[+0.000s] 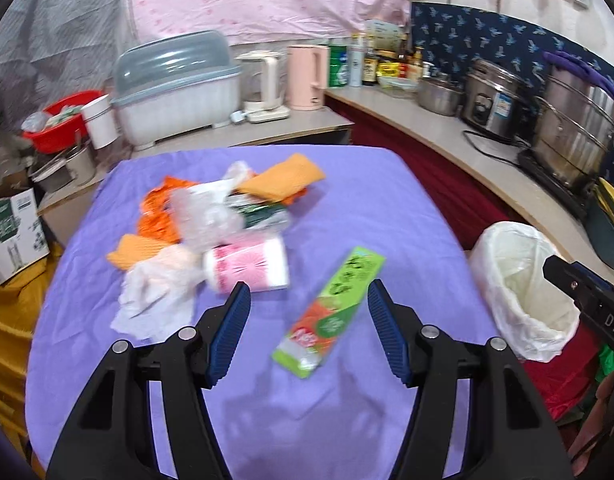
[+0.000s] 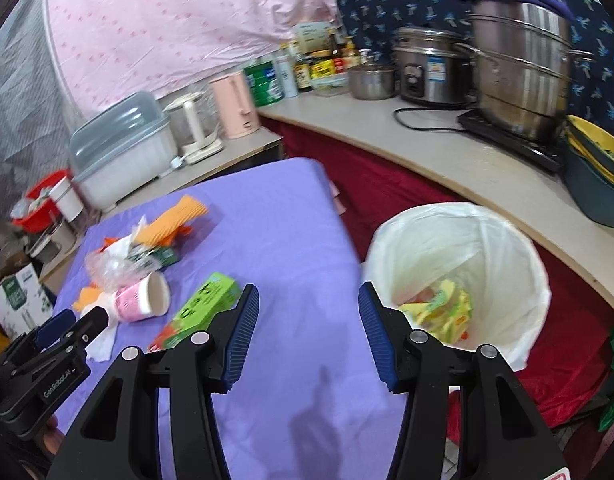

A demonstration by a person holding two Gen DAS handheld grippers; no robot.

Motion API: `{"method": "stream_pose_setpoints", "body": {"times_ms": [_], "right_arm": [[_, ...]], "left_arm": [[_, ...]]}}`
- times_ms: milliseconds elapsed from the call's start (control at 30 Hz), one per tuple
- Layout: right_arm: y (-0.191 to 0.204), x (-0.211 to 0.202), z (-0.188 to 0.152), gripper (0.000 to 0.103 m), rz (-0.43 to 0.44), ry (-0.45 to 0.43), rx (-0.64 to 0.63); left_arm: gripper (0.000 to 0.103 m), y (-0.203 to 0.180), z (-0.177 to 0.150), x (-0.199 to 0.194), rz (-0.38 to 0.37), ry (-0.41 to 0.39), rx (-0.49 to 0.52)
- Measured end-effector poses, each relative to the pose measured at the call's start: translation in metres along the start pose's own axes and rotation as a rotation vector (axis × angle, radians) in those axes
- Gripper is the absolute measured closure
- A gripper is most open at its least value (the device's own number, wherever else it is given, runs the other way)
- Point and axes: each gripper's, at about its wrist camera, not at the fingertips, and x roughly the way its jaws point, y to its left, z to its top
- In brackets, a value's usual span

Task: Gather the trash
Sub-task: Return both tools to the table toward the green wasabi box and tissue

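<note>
While both grippers hung above the purple table (image 1: 347, 200), neither held anything. The left gripper (image 1: 309, 300) stood with its jaws spread wide, framing the green box (image 1: 331, 312) at centre frame in its own view. The right gripper (image 2: 307, 308) was likewise spread wide and empty, positioned at the table's right edge, with the bin (image 2: 459, 220) just beyond its right finger. The bin, lined with a white bag, occupied the right of the right view and contained a yellow wrapper (image 2: 443, 310). Remaining trash lay on the table in the left half of both views: a pink cup (image 1: 247, 266) on its side, a white tissue (image 1: 155, 300) beside it, clear plastic (image 1: 207, 216), and orange cloths (image 1: 283, 178) behind. The green box lay apart from that pile, just right of the cup.
</note>
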Motion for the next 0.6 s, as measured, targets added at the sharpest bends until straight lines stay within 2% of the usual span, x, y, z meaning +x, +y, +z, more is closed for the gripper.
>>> {"method": "stream_pose_setpoints", "body": {"times_ms": [233, 467, 600], "right_arm": [[0.058, 0.031, -0.021, 0.052, 0.077, 0.082, -0.063], [0.109, 0.066, -0.039, 0.052, 0.116, 0.154, -0.113], [0.130, 0.084, -0.045, 0.043, 0.113, 0.172, -0.134]], "left_arm": [[0.045, 0.072, -0.019, 0.005, 0.112, 0.032, -0.079], [0.045, 0.130, -0.031, 0.011, 0.188, 0.062, -0.159], [0.045, 0.155, -0.033, 0.019, 0.210, 0.079, -0.201]]}}
